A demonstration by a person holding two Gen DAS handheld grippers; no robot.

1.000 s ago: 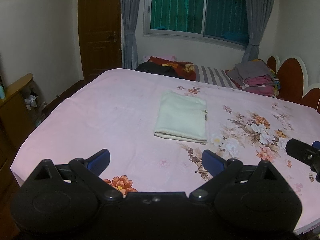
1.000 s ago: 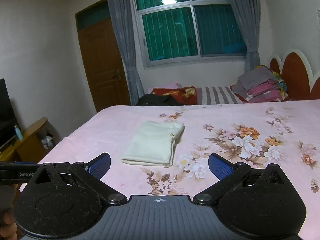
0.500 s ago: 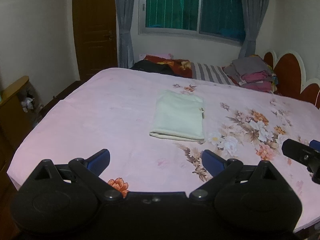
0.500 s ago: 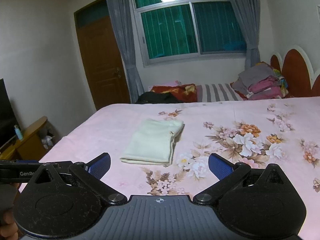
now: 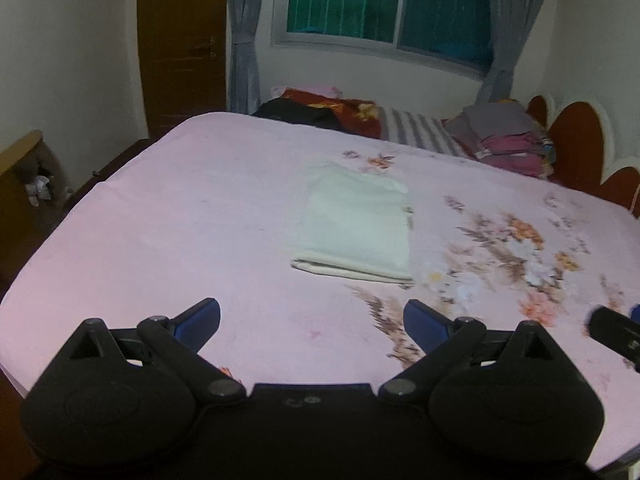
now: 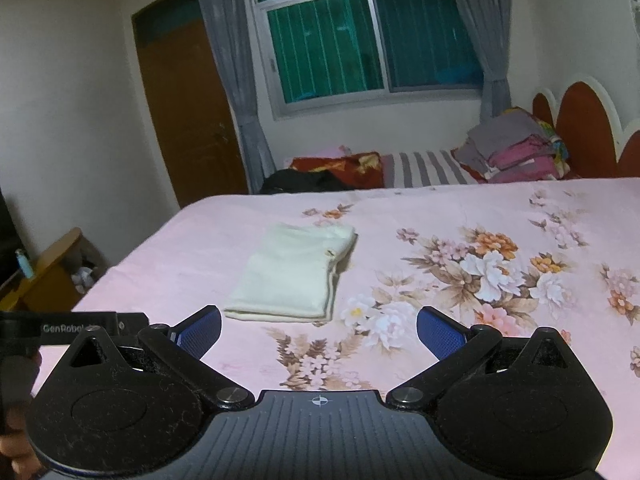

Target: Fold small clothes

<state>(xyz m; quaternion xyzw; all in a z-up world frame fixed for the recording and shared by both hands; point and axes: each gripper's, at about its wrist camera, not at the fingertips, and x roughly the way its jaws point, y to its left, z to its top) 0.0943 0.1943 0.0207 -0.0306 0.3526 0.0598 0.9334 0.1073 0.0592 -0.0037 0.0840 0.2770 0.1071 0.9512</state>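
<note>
A cream garment [image 5: 356, 224] lies folded into a flat rectangle on the pink floral bedsheet [image 5: 180, 220]; it also shows in the right wrist view [image 6: 296, 276]. My left gripper [image 5: 312, 322] is open and empty, held above the near edge of the bed, well short of the garment. My right gripper [image 6: 319, 332] is open and empty, also near the bed's front edge, just short of the garment's near end. Part of the right gripper shows at the right edge of the left wrist view [image 5: 616, 336]. The left gripper's body shows at the left of the right wrist view [image 6: 72, 328].
A stack of folded clothes [image 6: 516, 148] sits at the far right by the red headboard [image 6: 584, 128]. Dark and red bedding [image 6: 320, 172] lies at the far edge under the window. A wooden cabinet [image 6: 48, 276] stands left of the bed, a brown door [image 6: 184, 112] behind.
Both grippers have drifted slightly; the left wrist view has tilted and is blurred with motion. The folded garment has not moved. Both grippers stay open.
</note>
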